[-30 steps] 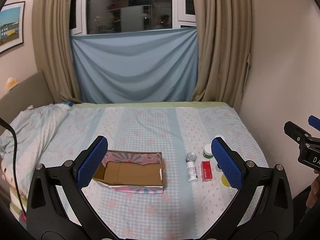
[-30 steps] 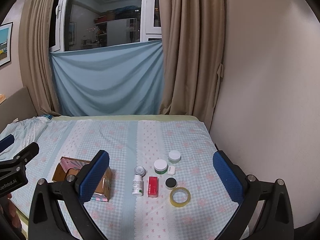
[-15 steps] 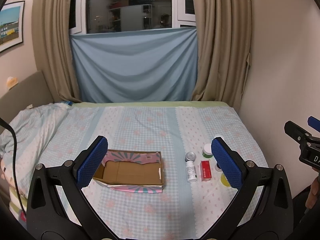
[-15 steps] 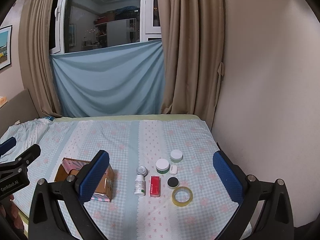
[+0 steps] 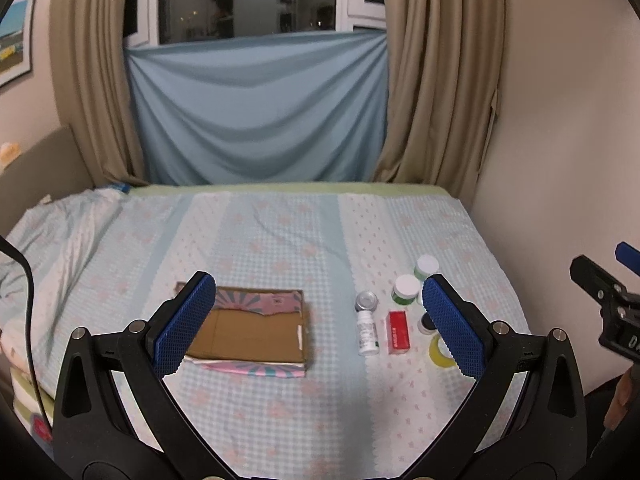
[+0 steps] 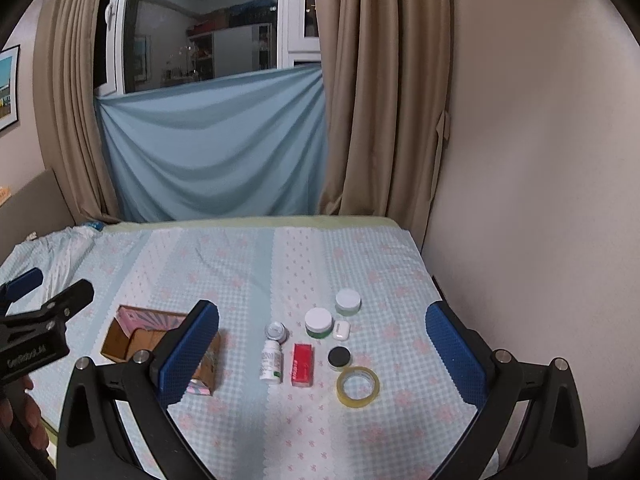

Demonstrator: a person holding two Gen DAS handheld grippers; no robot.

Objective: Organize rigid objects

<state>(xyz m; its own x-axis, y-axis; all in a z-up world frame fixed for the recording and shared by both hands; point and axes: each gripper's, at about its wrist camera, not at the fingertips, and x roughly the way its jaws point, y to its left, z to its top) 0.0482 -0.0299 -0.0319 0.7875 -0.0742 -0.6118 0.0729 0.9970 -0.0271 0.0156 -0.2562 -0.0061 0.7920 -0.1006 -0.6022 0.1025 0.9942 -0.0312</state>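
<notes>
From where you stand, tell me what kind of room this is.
Most likely a bedroom at night. The small items lie on a bed with a checked sheet, a padded headboard stands at its left, and beige curtains frame a dark window partly covered by a blue cloth.

Matt cardboard box (image 5: pixel 256 330) — glossy tape roll (image 6: pixel 357 386)
</notes>
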